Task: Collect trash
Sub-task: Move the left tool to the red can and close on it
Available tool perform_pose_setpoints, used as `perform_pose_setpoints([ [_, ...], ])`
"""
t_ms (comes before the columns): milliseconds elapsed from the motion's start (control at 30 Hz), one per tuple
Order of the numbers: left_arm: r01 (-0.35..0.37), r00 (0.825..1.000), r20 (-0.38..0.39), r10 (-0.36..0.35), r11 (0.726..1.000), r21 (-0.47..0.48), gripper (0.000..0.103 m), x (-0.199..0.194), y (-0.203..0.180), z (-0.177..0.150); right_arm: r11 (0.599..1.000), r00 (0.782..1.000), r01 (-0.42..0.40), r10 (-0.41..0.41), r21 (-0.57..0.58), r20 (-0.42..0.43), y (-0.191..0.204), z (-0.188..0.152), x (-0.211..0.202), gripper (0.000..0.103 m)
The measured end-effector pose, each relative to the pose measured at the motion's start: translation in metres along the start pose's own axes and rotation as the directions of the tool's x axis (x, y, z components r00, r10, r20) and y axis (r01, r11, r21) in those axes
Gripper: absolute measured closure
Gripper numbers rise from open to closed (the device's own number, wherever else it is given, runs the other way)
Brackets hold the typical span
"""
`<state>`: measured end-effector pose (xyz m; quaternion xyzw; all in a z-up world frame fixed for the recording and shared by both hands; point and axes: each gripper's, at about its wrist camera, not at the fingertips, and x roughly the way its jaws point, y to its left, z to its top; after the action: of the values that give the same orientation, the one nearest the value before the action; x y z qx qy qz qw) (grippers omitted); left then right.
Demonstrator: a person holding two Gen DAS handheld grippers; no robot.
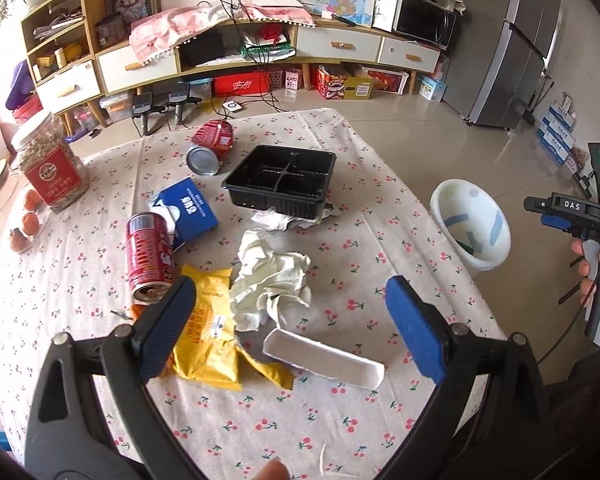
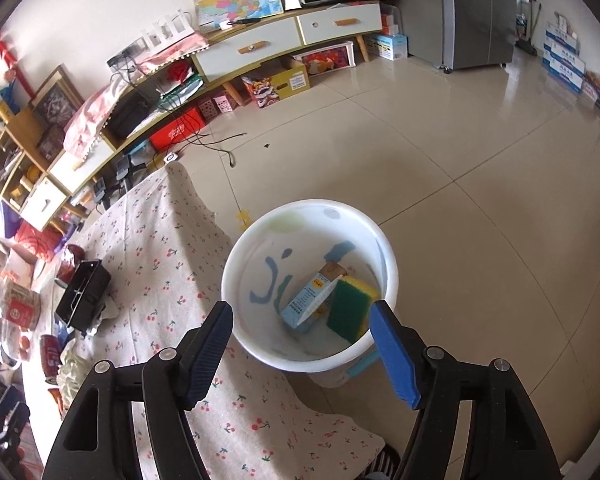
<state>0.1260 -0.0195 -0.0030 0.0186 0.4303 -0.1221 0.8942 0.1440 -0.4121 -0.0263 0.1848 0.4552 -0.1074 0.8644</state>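
Directly ahead of the left gripper [image 1: 288, 312], on the cherry-print surface [image 1: 380, 208], trash is lying within its wide, empty jaws: a crumpled tissue [image 1: 270, 280] just beyond the fingertips, a yellow wrapper [image 1: 208, 344] by the left finger, and a white paper tray [image 1: 324, 360] running crosswise. This hand is nearer the litter and is pointing steeply down at it. The right gripper [image 2: 302, 354] is hanging over the white bin [image 2: 260, 344] beside the surface, jaws apart and empty; a blue carton [image 2: 308, 300] and sponge [image 2: 350, 308] are lying inside.
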Motion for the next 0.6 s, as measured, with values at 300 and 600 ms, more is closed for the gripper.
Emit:
perform_pose_setpoints([
  [300,-0.070,0.997,-0.042,0.069,0.997,-0.021,0.008,-0.001,0.040,-0.013,0.995,1.000,0.003,-0.001,-0.098,0.022,0.042,-0.009,-0.009,0.023],
  [600,-0.120,0.985,-0.131,0.112,0.991,-0.058,0.008,0.009,0.079,-0.018,0.975,1.000,-0.008,0.008,-0.223,0.000,0.099,-0.026,-0.010,0.019],
])
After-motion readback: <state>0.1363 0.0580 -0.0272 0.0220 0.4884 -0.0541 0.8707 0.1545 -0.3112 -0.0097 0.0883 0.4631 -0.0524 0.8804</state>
